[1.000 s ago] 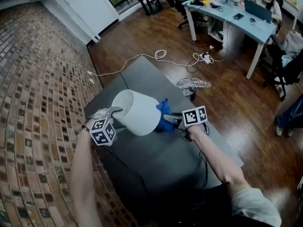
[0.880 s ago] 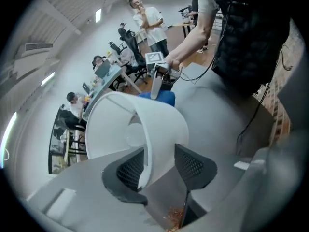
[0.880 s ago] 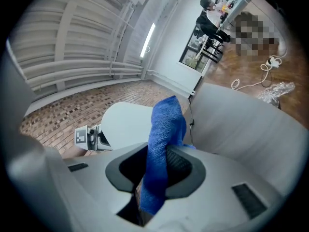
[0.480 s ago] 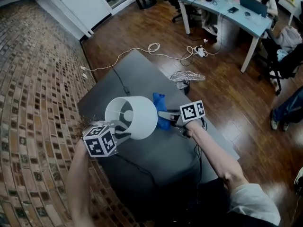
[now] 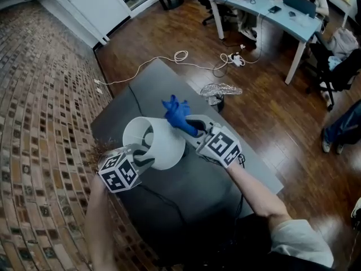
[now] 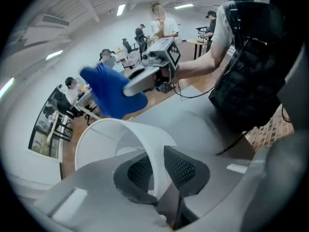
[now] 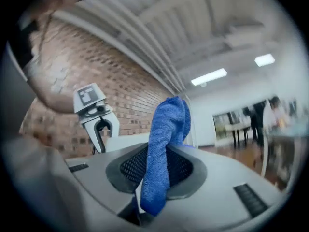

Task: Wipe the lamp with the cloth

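Two grips: left hand-held gripper (image 6: 157, 170), jaws just closed, pinches lampshade (image 5: 168, 147) rim; right hand-held gripper (image 7: 154, 178) clamps blue cloth (image 7: 166, 129).

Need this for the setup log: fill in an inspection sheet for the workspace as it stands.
Surface: grey table.
Job's things: white lamp tilted, its shade's open end facing up; blue cloth raised beside its rim.
Clutter: crumpled clear plastic off the table's far edge.
Grippers: left gripper has just closed its jaws, then eased slightly, on the shade's wall; right gripper clamps the cloth.
Cables: white cable looped on the wood floor, by a power strip; thin dark cord on the table.
Surroundings: brick wall at left; desk with a laptop.
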### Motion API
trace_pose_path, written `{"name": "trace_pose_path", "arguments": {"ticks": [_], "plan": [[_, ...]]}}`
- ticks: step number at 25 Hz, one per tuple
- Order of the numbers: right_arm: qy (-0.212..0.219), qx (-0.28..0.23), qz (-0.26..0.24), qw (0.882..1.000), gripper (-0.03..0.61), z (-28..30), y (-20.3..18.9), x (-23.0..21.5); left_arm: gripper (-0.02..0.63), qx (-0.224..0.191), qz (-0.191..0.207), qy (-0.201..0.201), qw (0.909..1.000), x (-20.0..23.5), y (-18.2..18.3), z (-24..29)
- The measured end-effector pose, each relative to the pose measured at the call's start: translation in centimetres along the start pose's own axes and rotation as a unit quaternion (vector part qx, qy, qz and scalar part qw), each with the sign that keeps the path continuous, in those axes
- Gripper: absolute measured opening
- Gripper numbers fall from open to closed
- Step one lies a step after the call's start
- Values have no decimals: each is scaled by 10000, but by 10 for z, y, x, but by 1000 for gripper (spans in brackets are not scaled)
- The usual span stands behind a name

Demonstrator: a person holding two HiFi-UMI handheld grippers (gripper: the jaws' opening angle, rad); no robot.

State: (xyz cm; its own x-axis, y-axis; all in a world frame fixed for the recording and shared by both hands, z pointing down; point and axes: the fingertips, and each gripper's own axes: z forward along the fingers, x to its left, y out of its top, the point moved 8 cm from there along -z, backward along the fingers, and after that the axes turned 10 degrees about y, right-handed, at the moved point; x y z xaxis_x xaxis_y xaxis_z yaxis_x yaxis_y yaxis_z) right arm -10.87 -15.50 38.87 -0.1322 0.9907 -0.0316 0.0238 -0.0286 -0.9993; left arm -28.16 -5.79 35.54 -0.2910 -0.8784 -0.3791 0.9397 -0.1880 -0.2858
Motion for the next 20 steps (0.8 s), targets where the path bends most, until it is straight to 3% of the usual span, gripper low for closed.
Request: {"name": "trace_pose_path", "arguments": {"ticks": [1,2,3,5,8,11,13,15,17,19,20], "plan": [[218,34,-1043,9943,87,10,19,13,69,-7,49,31,10000,-2,0,0],[515,126,-1877,9808,87,22,26,24,71,-12,88,54,9999,-4,0,0],[832,245,-2431,9661,87,32,24,32,71,-13,114,76,9999,-5,0,0],[1245,485,-2824,9499,87,40,7,34,71,-17,123,114,9999,-7,-1,0],[1394,1247,-2513,9497,87,30,-40,18,72,-59,121,154,9998,-7,-3,0],[1495,2283,-1519,9500,87,16,-102,-3,75,-101,78,195,9997,-7,-7,-3],[1270,2644,-861,9521,87,8,-118,-16,77,-125,64,223,9997,-7,-8,-3],[880,2305,-417,9682,87,5,-94,-26,77,-142,93,244,9996,-8,-6,-2],[697,1424,-235,9871,87,14,-42,-29,78,-150,131,273,9994,-7,-5,-1],[825,854,-366,9922,87,37,4,-26,80,-152,161,304,9993,-8,-4,-2],[1004,829,-449,9905,87,50,16,-22,80,-146,170,312,9993,-10,-4,-1]]}}
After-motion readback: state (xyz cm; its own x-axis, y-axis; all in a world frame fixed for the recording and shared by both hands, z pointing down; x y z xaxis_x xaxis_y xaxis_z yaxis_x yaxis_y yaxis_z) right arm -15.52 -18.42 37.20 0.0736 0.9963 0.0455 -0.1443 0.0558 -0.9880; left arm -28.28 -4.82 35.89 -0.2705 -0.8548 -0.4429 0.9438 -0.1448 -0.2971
